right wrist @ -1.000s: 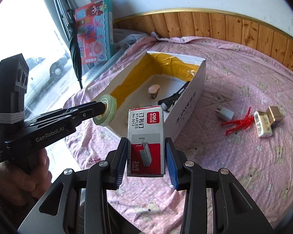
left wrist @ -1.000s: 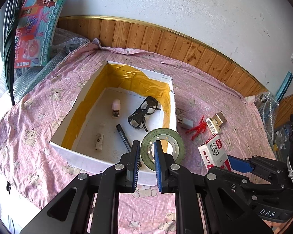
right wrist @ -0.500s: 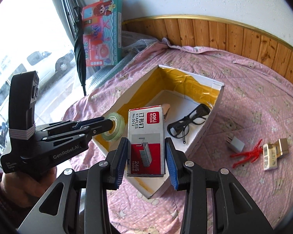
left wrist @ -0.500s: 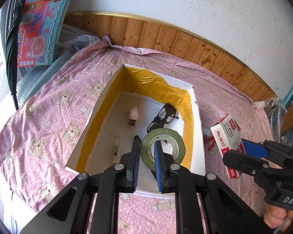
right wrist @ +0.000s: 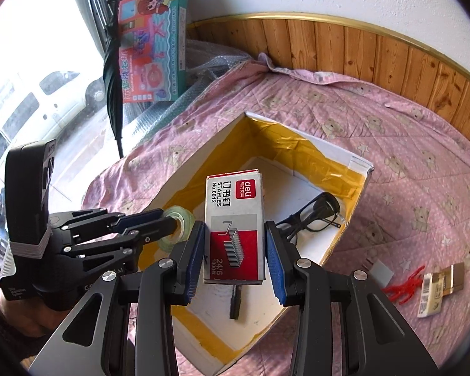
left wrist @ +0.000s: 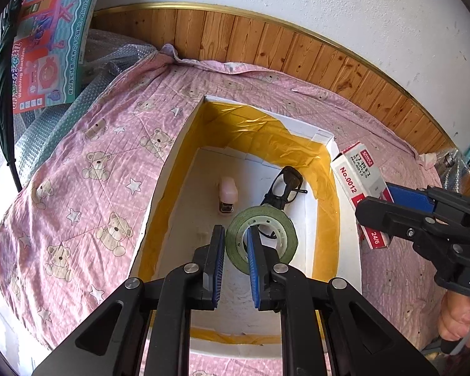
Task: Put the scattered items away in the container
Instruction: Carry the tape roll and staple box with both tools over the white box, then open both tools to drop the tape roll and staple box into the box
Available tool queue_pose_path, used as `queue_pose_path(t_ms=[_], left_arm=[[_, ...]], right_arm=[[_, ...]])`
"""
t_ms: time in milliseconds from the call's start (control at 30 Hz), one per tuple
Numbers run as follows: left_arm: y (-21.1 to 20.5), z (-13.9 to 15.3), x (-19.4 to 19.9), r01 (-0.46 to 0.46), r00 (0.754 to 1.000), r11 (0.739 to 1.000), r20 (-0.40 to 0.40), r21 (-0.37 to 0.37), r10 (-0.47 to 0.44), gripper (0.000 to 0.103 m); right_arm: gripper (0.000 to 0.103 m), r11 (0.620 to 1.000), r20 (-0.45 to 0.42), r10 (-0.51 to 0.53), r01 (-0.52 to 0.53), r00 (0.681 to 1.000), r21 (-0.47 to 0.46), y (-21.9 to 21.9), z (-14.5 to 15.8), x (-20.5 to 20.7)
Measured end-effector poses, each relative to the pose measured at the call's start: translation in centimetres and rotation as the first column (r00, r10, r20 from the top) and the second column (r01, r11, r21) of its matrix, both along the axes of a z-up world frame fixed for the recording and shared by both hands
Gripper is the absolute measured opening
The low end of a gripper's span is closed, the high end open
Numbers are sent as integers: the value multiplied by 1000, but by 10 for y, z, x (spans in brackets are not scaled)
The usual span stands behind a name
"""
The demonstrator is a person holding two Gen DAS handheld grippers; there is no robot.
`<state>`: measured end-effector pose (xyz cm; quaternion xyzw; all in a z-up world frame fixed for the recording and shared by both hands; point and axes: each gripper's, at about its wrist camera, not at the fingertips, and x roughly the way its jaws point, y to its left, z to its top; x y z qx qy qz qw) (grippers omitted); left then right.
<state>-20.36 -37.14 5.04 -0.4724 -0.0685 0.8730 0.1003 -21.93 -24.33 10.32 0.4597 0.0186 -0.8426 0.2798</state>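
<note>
I have the left hand-held gripper (left wrist: 236, 244) pinching the near edge of a green roll of tape (left wrist: 261, 238). The roll stands on edge between the pads, its open centre facing the camera, and it hangs above the floor of the box (left wrist: 169, 169). In the right wrist view the same roll (right wrist: 177, 224) sits at the tip of the left hand-held gripper (right wrist: 169, 224), over the box's left wall.

My right hand-held gripper (right wrist: 234, 244) clamps a box of staples (right wrist: 234, 224) by its two long sides. Its long axis runs straight ahead along the fingers, the printed face is up, and the far end points toward the box's back corner. It is held above the open box (right wrist: 358, 169), over the near half. From the left wrist view the staple box (left wrist: 358, 191) is seen tilted, beside and above the box's right wall, with the right hand-held gripper (left wrist: 373, 202) reaching in from the right.

Inside the box lie a pair of black glasses (right wrist: 313, 216) near the right wall, a small pink stapler (left wrist: 227, 192) near the middle, and a black marker (right wrist: 235, 302) partly hidden under the staple box.

The box rests on a pink bear-print bedspread (right wrist: 407, 188). Outside it, to the right, lie a red clip (right wrist: 405, 288), a small white adapter (right wrist: 382, 272) and a small gold-and-white pack (right wrist: 440, 288), close to one another and well apart from the box.
</note>
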Motion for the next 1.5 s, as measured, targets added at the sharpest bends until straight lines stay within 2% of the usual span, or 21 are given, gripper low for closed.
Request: queue_pose_path(t_ms=[267,700,1000,1300,1367,1433,1500], left_arm=[[-1,-15,-31,10,998,1000,59,-16,-9,15],[14,-34,-67,77,991,993,115,-88,-67,15],[21,-54,-81,112,981,986,172,-120,-90,15],[24,-60,-90,90,981,980,184,-176,-57,15],[24,-59,-89,82,983,977,179,-199,-46,18],[21,-59,-89,64,982,978,188,-199,-26,27],[18,-57,-89,46,983,978,181,-201,-9,29]], right_arm=[[39,999,65,3,-5,998,35,-13,-24,-55],[39,988,158,-2,-23,987,153,-33,-68,-118],[39,983,184,-7,-27,983,182,-36,-81,-145],[42,986,228,-9,-29,974,165,-35,-97,-157],[45,987,224,-12,-25,974,162,-36,-96,-155],[46,988,224,-8,-26,975,149,-35,-94,-152],[46,989,216,-13,-19,976,145,-33,-89,-149]])
